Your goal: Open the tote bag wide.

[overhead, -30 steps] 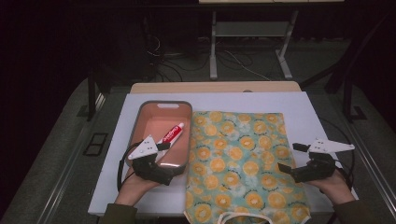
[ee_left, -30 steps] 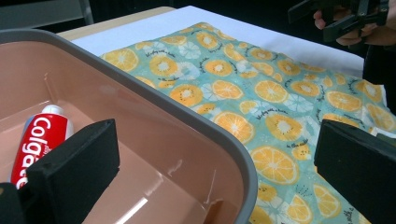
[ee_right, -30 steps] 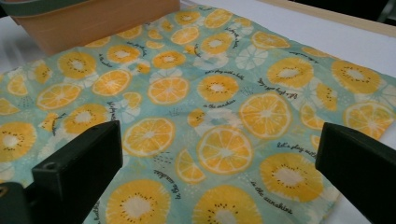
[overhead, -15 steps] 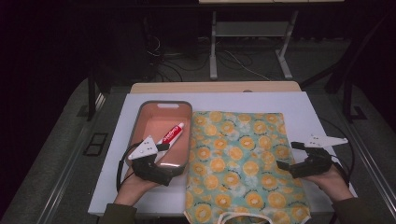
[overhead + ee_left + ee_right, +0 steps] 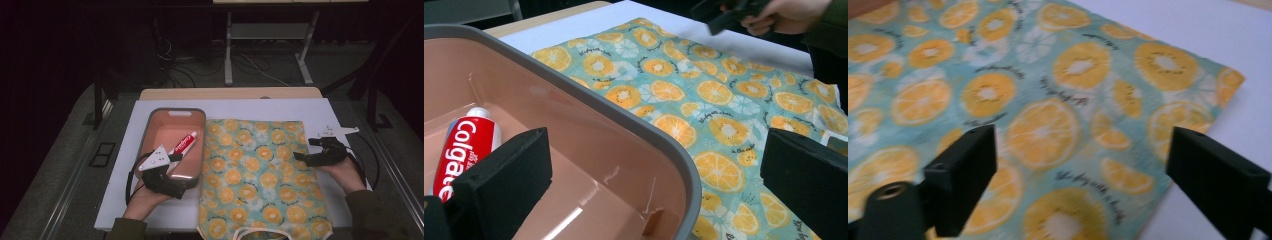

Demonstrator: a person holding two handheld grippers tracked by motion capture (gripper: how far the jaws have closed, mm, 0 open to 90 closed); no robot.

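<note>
Nearest to us, a looped handle (image 5: 260, 233) of the orange-slice patterned cloth bag (image 5: 260, 175) hangs at the front edge of the white bench (image 5: 120, 210); the bag lies flat and takes up the middle and right of the bench. Our left hand (image 5: 145, 197) comes in at the lower left and holds the left tongs (image 5: 186, 184) over the near end of the pink tub (image 5: 150, 131) with the grey rim. In the left gripper view these tongs (image 5: 654, 185) are spread wide, one jaw inside the tub and the other over the bag, with the tub's rim between them; they grip nothing. A little farther in, a red and white Colgate toothpaste tube (image 5: 184, 144) lies slanted on the tub's floor. On the right, our right hand (image 5: 345, 172) holds the right tongs (image 5: 299, 159) at the bag's right edge. In the right gripper view those tongs (image 5: 1083, 165) stand spread above the cloth near its corner, empty. Beyond the bench lies a dark floor with cables (image 5: 250, 62).
</note>
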